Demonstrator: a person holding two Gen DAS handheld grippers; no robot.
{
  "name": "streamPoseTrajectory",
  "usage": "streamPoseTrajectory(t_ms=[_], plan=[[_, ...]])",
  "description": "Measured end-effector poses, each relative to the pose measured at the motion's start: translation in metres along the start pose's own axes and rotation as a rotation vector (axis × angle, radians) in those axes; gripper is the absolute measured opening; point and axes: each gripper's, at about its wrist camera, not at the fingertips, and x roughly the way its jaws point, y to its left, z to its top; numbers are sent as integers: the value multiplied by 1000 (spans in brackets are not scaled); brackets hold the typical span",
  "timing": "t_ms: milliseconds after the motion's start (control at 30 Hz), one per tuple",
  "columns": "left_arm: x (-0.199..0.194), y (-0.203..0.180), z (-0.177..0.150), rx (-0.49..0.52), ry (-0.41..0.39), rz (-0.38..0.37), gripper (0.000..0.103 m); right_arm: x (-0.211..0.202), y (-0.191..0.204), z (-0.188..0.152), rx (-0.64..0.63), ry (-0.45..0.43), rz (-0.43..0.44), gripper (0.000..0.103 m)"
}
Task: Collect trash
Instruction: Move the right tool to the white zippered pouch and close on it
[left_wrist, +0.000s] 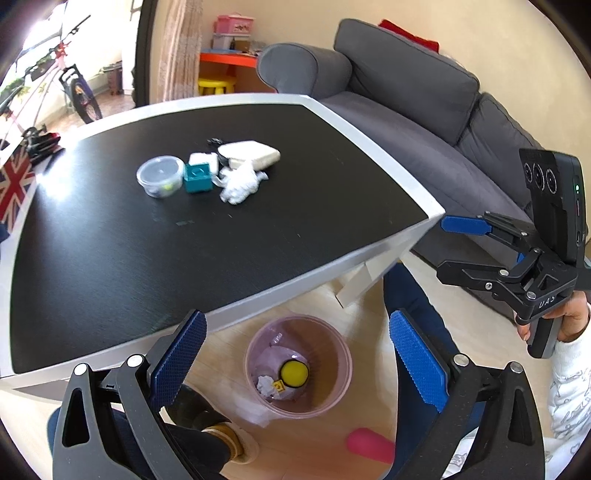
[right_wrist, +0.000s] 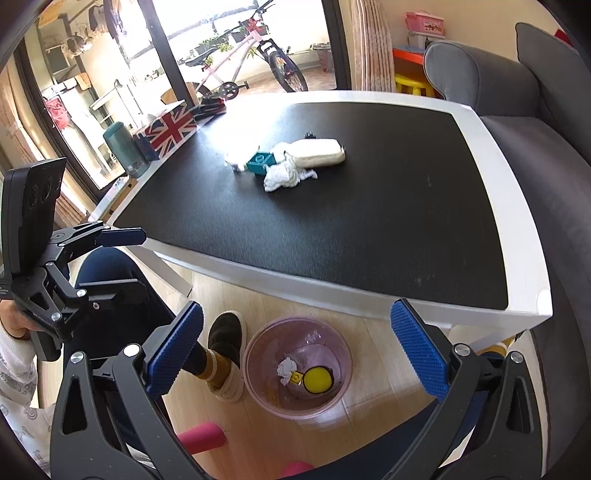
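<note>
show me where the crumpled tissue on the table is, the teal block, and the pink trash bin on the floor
crumpled tissue (left_wrist: 240, 184), left wrist view, middle of the white wad.
teal block (left_wrist: 198, 178), left wrist view, its front face.
pink trash bin (left_wrist: 341, 354), left wrist view, right side of its rim.

crumpled white tissue lies on table; pink bin holds scraps.

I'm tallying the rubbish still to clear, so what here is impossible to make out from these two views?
- Clear tub: contents blurred behind its plastic in the left view; in the right view, nearly hidden behind the teal block and glare.
- Small black item: too small in both views.
- Bin: what lies beneath the yellow lid and paper ball is hidden.
</note>
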Motion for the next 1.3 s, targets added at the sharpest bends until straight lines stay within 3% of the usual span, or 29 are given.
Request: streamPoseTrajectory(t_ms=[600, 1300], plan=[[-16, 33, 52, 8, -67, 62, 96, 11, 2, 68, -44, -16, -4, 100], [-3, 73, 91, -15, -78, 80, 96, 87, -6, 156, -77, 69, -25, 100]])
